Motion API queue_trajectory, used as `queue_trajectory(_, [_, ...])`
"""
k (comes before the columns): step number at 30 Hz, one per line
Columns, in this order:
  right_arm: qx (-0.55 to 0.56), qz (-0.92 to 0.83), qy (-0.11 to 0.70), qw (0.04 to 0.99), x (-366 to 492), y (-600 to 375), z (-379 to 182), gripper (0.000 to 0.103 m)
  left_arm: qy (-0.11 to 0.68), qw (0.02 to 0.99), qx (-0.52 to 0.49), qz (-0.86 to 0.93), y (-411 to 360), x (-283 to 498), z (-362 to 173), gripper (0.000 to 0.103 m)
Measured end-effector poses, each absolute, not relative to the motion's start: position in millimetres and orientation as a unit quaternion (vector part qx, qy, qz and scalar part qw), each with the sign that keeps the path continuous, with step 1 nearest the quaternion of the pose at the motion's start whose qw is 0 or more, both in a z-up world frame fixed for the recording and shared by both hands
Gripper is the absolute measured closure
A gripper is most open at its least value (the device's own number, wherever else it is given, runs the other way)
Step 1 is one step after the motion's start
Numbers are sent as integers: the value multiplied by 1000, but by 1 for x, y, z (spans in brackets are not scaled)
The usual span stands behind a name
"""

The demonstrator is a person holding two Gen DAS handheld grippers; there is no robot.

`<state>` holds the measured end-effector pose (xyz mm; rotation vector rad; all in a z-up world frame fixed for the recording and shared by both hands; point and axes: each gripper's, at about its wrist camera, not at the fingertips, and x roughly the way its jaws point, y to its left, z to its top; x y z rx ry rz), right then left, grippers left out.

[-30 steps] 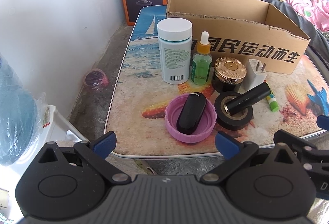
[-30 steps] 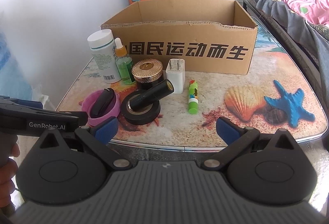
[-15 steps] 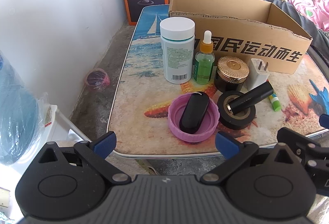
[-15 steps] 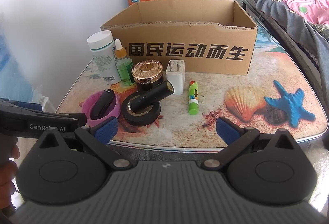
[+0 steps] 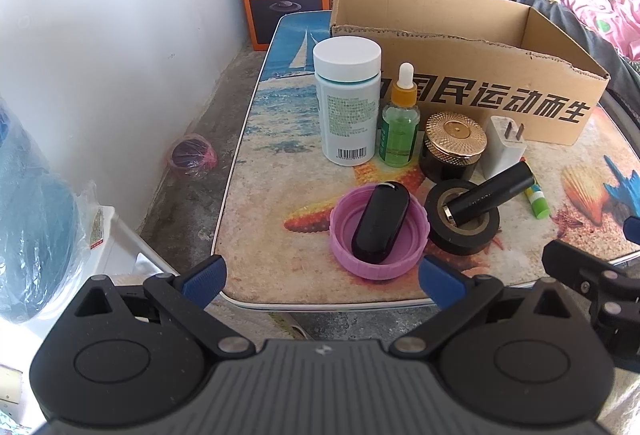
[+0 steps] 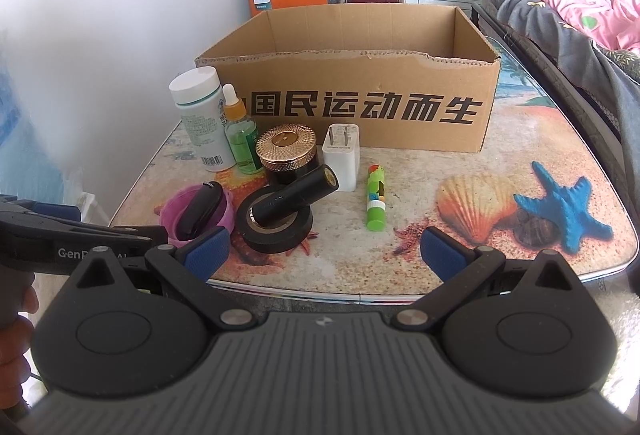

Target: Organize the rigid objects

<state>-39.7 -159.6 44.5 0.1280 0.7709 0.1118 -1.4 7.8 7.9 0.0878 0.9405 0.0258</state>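
Small rigid objects crowd the printed seaside tabletop (image 6: 500, 171) in front of the open brown cardboard box (image 6: 360, 107): a white pill bottle (image 5: 347, 101), a green dropper bottle (image 5: 399, 123), a gold-lidded black jar (image 6: 286, 153), and a black oval case (image 5: 380, 221) lying in a pink plastic lid (image 5: 378, 235). The left gripper (image 5: 322, 281) and right gripper (image 6: 326, 253) hover at the near edge, both spread wide and empty.
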Motion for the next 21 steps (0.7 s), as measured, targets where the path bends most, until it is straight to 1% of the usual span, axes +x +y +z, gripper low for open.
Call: queue_trajectory(21, [79, 53, 373, 923, -12, -176, 42, 1, 453, 890, 51, 9, -3, 24, 10, 0])
